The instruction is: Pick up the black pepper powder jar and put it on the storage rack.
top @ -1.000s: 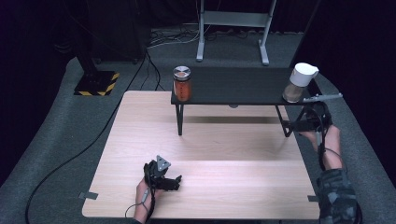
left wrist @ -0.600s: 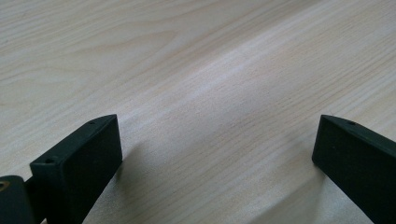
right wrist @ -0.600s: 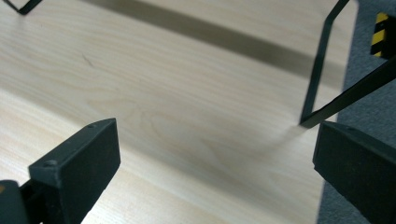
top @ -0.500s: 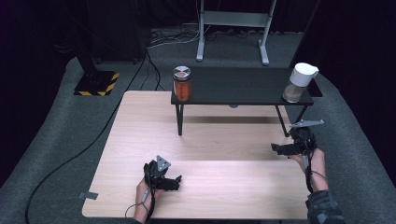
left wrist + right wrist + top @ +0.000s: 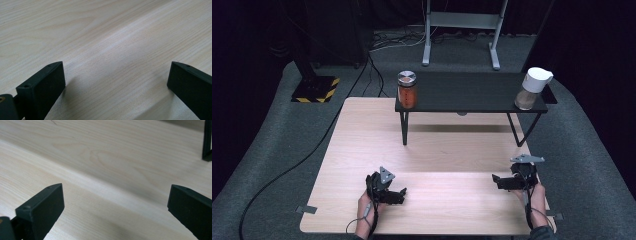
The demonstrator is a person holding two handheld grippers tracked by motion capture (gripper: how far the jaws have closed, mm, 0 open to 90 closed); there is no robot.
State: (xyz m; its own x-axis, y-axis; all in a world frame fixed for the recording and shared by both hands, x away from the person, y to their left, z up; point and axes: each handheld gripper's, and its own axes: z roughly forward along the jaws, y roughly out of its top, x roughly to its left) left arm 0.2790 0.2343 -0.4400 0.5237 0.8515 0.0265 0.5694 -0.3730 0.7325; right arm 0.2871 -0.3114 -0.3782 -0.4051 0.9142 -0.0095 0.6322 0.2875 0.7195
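Down low at the near edge of the pale wooden table (image 5: pixel 447 150), the person's left hand (image 5: pixel 367 210) holds the black left gripper (image 5: pixel 401 196) close to the wood. It points toward the right side. Its jaws stand wide apart and hold nothing, and the left gripper view has bare wood grain between them. Across the table, the right hand (image 5: pixel 533 192) holds the black right gripper (image 5: pixel 495 180) just above the wood, pointing left toward the other one. Its jaws are wide apart too, with nothing in them. A grey three-cornered plate (image 5: pixel 527 159) sits on top of it.

Farther back stands a low black shelf (image 5: pixel 467 95) on thin legs. On its left end is a glass jar with orange stuff inside and a silver lid (image 5: pixel 407 90). On its right end is a clear jar with a big white cap (image 5: pixel 532 89). Both jars stand upright, well apart from the grippers.

One black shelf leg (image 5: pixel 207 140) is cut off at the edge of the right gripper view. What is in the white-capped jar is hard to make out.
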